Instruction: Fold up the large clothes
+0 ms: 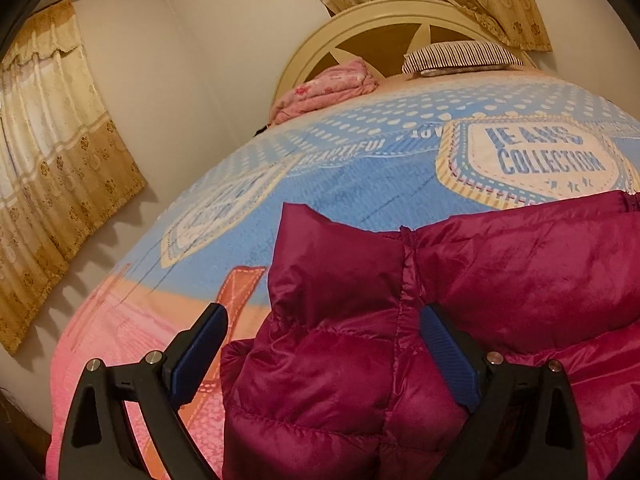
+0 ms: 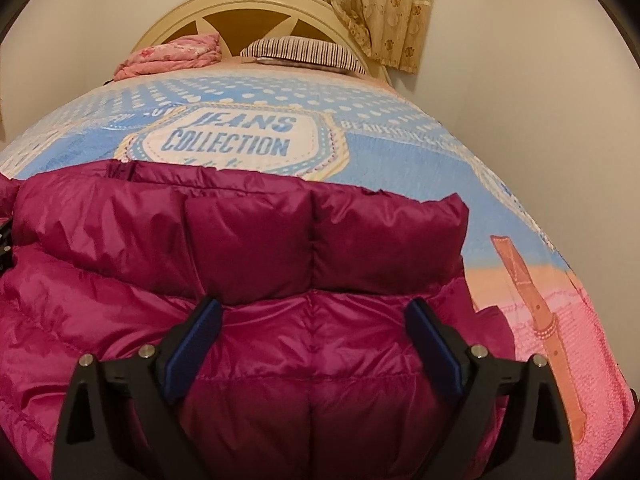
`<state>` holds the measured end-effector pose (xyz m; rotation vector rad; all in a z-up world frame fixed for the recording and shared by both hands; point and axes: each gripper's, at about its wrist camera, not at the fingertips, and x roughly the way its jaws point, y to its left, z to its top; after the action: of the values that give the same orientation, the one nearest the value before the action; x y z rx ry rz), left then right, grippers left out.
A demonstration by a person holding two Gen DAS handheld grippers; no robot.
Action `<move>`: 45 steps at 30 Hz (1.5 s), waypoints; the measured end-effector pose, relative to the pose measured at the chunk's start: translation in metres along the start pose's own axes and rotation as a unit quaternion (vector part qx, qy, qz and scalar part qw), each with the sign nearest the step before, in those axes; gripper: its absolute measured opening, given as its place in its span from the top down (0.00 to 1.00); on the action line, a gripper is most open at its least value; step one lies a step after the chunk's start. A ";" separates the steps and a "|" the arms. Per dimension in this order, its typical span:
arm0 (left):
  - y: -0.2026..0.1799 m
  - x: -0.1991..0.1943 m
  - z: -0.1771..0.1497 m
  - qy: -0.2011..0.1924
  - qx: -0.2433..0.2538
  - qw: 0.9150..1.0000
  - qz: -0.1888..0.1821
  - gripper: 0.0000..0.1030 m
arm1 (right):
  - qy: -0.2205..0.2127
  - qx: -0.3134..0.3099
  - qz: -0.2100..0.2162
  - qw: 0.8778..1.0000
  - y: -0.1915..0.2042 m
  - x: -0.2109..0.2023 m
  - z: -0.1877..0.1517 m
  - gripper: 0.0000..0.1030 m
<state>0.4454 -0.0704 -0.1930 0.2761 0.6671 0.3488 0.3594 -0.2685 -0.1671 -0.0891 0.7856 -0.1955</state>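
both claws stood spread apart, left gripper [image 1: 322, 330] and right gripper [image 2: 314, 322] over magenta puffer jacket [image 2: 248, 232], perhaps brushing it, jacket lay on blue-and-pink bedspread [image 1: 360, 164]

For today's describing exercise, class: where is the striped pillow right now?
The striped pillow lies at the far end of the bed, against the rounded headboard. In both views the folded pink blanket sits to its left, and curtains hang above to its right.
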 end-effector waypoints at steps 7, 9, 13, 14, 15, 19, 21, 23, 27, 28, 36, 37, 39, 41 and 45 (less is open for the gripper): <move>-0.003 0.007 -0.001 0.017 0.004 1.000 -0.005 0.04 | 0.018 0.004 0.004 1.000 -0.001 0.008 0.002 0.05; -0.003 0.008 -0.001 0.020 0.007 1.000 -0.005 0.04 | 0.023 0.006 0.004 1.000 -0.001 0.010 0.002 0.04; -0.005 0.010 -0.002 0.026 0.013 1.000 -0.001 0.03 | 0.035 0.010 0.003 0.999 -0.001 0.015 0.002 0.02; -0.005 0.011 -0.002 0.027 0.015 1.000 0.000 0.03 | 0.038 0.011 0.002 0.999 -0.001 0.016 0.002 0.02; -0.006 0.011 -0.002 0.029 0.016 0.999 0.000 0.03 | 0.040 0.010 0.002 0.999 -0.001 0.017 0.002 0.01; -0.006 0.014 -0.001 0.034 0.018 0.999 -0.001 0.03 | 0.047 0.011 0.003 0.999 0.000 0.020 0.002 0.01; -0.006 0.014 -0.001 0.036 0.018 0.999 -0.002 0.03 | 0.050 0.011 0.003 0.999 0.000 0.022 0.002 0.01; -0.006 0.015 -0.001 0.037 0.018 0.999 -0.003 0.03 | 0.051 0.011 0.003 0.999 0.000 0.022 0.002 0.01; -0.009 0.016 -0.001 0.039 0.024 0.999 0.003 0.02 | 0.052 0.012 0.003 0.999 0.000 0.022 0.002 0.01; -0.010 0.014 0.001 0.039 0.031 0.999 0.008 0.03 | 0.053 0.012 0.002 0.999 0.000 0.022 0.002 0.01; 0.029 -0.070 -0.005 -0.029 -0.032 0.997 -0.067 0.03 | -0.036 0.006 0.028 0.999 0.030 -0.059 0.006 0.01; 0.026 -0.073 -0.011 -0.034 -0.025 0.997 -0.063 0.03 | -0.047 -0.003 0.038 0.998 0.041 -0.069 0.004 0.01; 0.019 -0.066 -0.018 -0.022 -0.016 0.998 -0.050 0.02 | -0.048 -0.022 0.050 0.997 0.062 -0.073 -0.002 0.01; 0.012 -0.049 -0.027 0.014 -0.013 0.999 -0.051 0.02 | -0.028 -0.044 0.044 0.998 0.078 -0.061 -0.011 0.01; 0.009 -0.036 -0.032 0.031 -0.015 0.998 -0.059 0.02 | -0.007 -0.038 0.044 0.998 0.081 -0.038 -0.023 0.01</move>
<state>0.3963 -0.0721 -0.1945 0.1974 0.7354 0.2547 0.3283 -0.1812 -0.1691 -0.1273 0.7805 -0.0814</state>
